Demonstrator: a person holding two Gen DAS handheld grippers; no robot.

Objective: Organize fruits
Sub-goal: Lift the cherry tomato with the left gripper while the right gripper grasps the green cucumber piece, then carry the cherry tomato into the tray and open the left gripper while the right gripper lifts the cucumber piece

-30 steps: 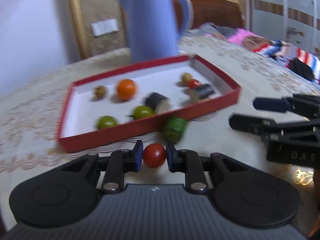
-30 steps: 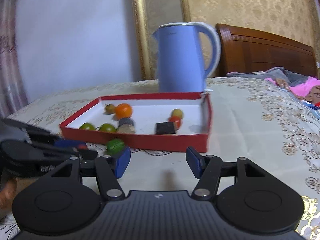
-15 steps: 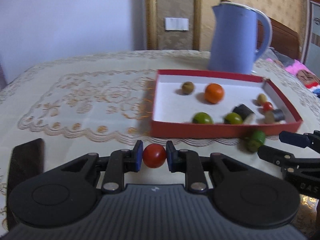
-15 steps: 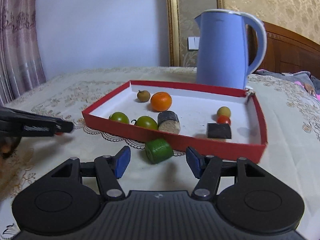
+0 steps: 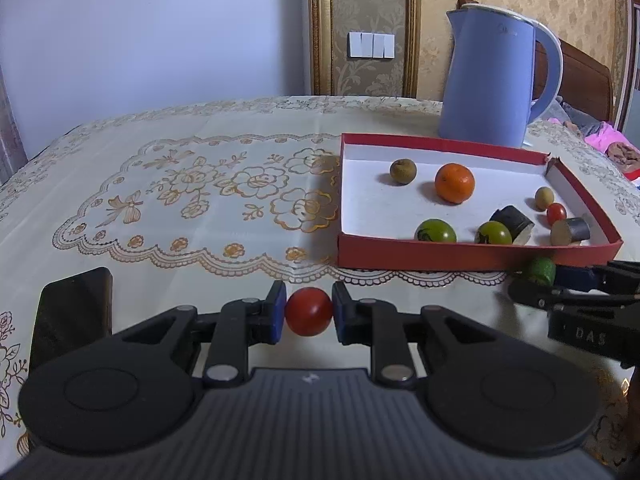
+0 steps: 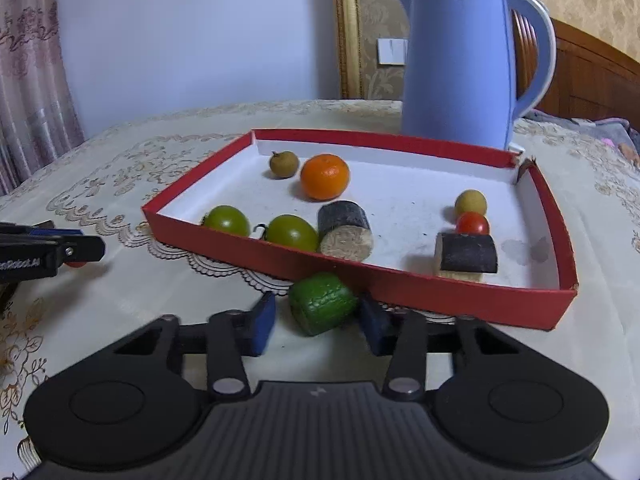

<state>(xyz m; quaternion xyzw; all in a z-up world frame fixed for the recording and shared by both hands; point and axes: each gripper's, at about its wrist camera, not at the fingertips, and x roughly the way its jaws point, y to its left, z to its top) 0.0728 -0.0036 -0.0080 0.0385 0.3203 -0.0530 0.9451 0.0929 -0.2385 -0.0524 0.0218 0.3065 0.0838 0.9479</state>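
Observation:
My left gripper (image 5: pixel 308 316) is shut on a small red tomato (image 5: pixel 308 311), held just above the tablecloth to the left of the red tray (image 5: pixel 440 258). The tray holds an orange (image 5: pixel 455 183), two green tomatoes, small brownish fruits, a red tomato and two dark cut pieces. A green cut piece (image 6: pixel 322 308) lies on the cloth against the tray's front wall (image 6: pixel 440 298). My right gripper (image 6: pixel 316 322) has its jaws on either side of that piece and they are closing, with a small gap still showing at the left pad.
A tall blue kettle (image 5: pixel 488 80) stands behind the tray. A dark flat object (image 5: pixel 72 312) lies on the cloth at the near left. The lace tablecloth covers the table, and a bed with bedding lies to the right.
My left gripper has carried the red tomato leftward, away from the tray's front. The right gripper has moved in on the green piece and its jaws have narrowed around it.

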